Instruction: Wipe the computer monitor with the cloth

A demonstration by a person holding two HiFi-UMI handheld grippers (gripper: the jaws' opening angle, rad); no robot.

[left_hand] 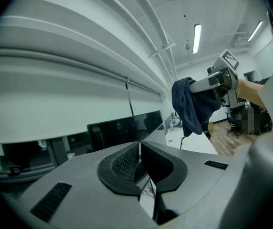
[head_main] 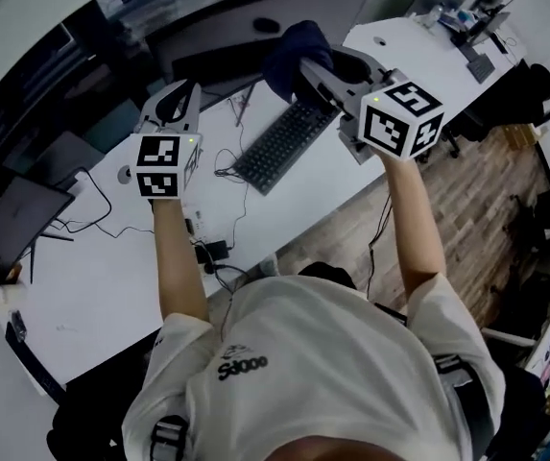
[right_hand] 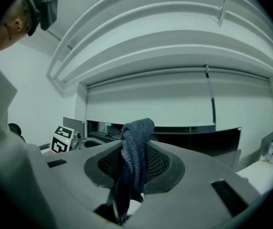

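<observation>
A keyboard [head_main: 282, 144] lies aslant on the white desk [head_main: 111, 277] below the dark curved monitor [head_main: 255, 17], with loose cables [head_main: 225, 166] to its left. The right tongs [head_main: 310, 72] are clamped on the bunched dark blue cloth [head_main: 289, 51]. It hangs lengthwise downward, close before the monitor's right part. The left tongs [head_main: 180, 99] are closed on nothing, held up left of the keyboard.

a black keyboard [head_main: 282, 145] lies on the white desk [head_main: 92, 296] near loose cables [head_main: 225, 169].

The white shirt [head_main: 351, 344] bears print, perhaps "S1000".
</observation>
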